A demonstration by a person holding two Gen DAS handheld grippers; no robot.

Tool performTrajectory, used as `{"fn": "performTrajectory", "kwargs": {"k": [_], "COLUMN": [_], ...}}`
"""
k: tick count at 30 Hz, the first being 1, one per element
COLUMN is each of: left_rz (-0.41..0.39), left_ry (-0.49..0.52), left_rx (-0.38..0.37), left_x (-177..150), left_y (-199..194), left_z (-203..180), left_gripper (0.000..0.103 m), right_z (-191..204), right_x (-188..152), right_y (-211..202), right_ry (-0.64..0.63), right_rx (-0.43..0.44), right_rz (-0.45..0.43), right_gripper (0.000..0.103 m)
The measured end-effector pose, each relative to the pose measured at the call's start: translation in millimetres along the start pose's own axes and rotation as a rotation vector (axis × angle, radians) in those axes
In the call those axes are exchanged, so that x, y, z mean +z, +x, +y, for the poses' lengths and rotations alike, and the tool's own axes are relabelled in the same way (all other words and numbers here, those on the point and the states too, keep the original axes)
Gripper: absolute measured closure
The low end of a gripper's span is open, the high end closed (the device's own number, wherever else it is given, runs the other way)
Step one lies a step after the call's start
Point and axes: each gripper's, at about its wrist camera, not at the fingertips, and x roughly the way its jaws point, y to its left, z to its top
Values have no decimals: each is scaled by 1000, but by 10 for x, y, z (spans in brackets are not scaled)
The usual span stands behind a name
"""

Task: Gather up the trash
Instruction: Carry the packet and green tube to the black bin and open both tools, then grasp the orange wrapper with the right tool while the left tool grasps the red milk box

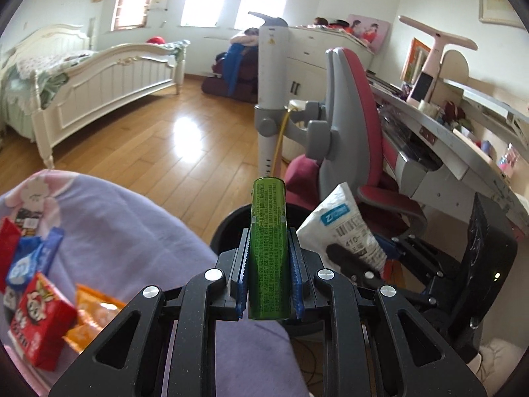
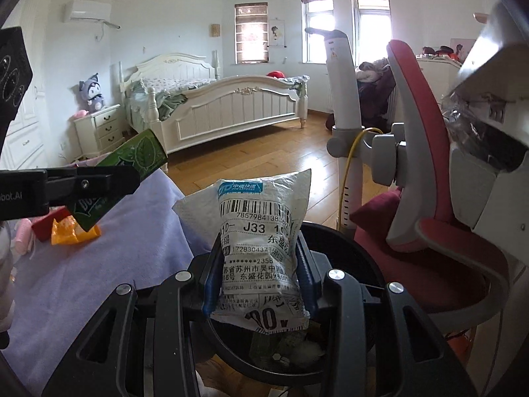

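Observation:
My left gripper [image 1: 268,258] is shut on a flat green packet [image 1: 267,231], held edge-up above the rim of a black bin [image 1: 228,221]. In the right wrist view the same green packet [image 2: 139,162] shows at the left, gripped by the left gripper [image 2: 109,182] over a lilac-covered surface [image 2: 99,264]. My right gripper [image 2: 261,264] is shut on a white courier bag [image 2: 264,231] with barcode labels, held over the open black bin [image 2: 357,251], which has scraps inside. The white courier bag [image 1: 344,228] and right gripper [image 1: 383,261] also appear in the left view.
On the lilac cover [image 1: 132,225] lie a red box [image 1: 39,321], an orange wrapper [image 1: 92,314] and a blue packet [image 1: 29,258]. A red-and-grey chair [image 2: 426,218] and desk [image 1: 463,152] stand right; a white bed [image 2: 231,106] across the wooden floor [image 1: 165,139].

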Motion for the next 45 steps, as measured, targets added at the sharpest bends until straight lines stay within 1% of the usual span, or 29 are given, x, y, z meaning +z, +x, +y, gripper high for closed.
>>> {"fn": "performTrajectory", "kwargs": {"k": [3,5,8,14,17,18,19,20,21,22,23,24,25,31,32,34,35,36,38,41,45], "left_rz": [56,75,101,132,147,153,156,151,145,139,126,112,94,67,61,39,30,22,7,-24,-52], "left_ry": [-8,-14,-11,-1,4,8,17,29,44,50,53,52,52,49,48,43,41,35,11,-30,-89], "left_rx": [-8,-9,-15,-28,-40,-42,-35,-28,-19,-17,-12,-7,-7,13,19,37,47,57,70,100,179], "left_x": [-17,-31,-35,-15,1,15,26,39,56,69,87,100,115,148,148,148,147,141,126,65,-53], "left_y": [261,385,537,739,803,826,849,854,859,847,825,793,741,498,445,302,225,133,-16,-281,-623], "left_z": [-41,-72,-117,-186,-199,-207,-221,-230,-247,-257,-265,-271,-270,-223,-204,-154,-120,-70,28,242,642], "left_gripper": [82,82,82,82,82,82,82,82,79,66,46,39,37,36,28,23,22,21,11,10,5], "right_z": [-78,-122,-226,-303,-313,-332,-349,-356,-357,-378,-377,-389,-384,-305,-266,-218,-183,-130,-17,162,428], "right_x": [-128,-179,-217,-278,-287,-296,-299,-298,-301,-299,-304,-315,-321,-318,-295,-243,-208,-170,-95,7,121], "right_y": [69,116,190,206,213,227,239,242,242,254,243,243,229,165,146,142,136,121,102,96,106], "right_ry": [14,27,53,80,93,98,106,112,114,114,113,113,114,127,123,112,106,99,89,71,36], "right_rx": [3,2,-1,-3,-14,-18,-24,-28,-33,-39,-44,-44,-45,-20,-14,6,19,33,71,130,222], "right_rz": [29,46,63,79,85,87,91,95,98,100,99,98,98,98,93,87,83,76,73,78,94], "right_gripper": [64,64,64,63,59,54,52,47,43,40,37,36,36,36,36,36,36,36,36,36,36]}}
